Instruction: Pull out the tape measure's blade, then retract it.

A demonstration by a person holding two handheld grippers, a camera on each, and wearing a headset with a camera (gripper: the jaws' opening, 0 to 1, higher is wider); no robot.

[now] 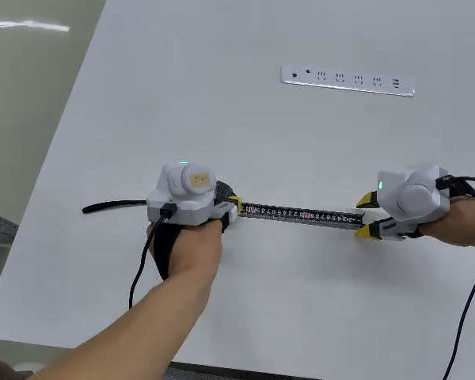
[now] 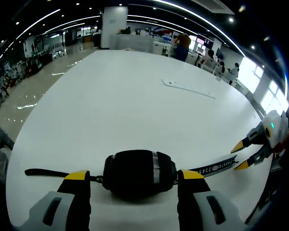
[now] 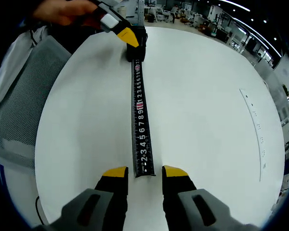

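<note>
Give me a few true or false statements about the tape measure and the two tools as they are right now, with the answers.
1. The left tool is clamped on the tape measure. True.
2. The blade is fully wound in. False: it is pulled out and lies along the table towards the right tool.
3. The right tool's jaws stand apart, with the blade's end between them. True.
4. The power strip lies between the two tools. False: it lies farther off on the table, beyond the blade.
5. A black strap trails from the tape measure on the side away from the blade. True.
</note>
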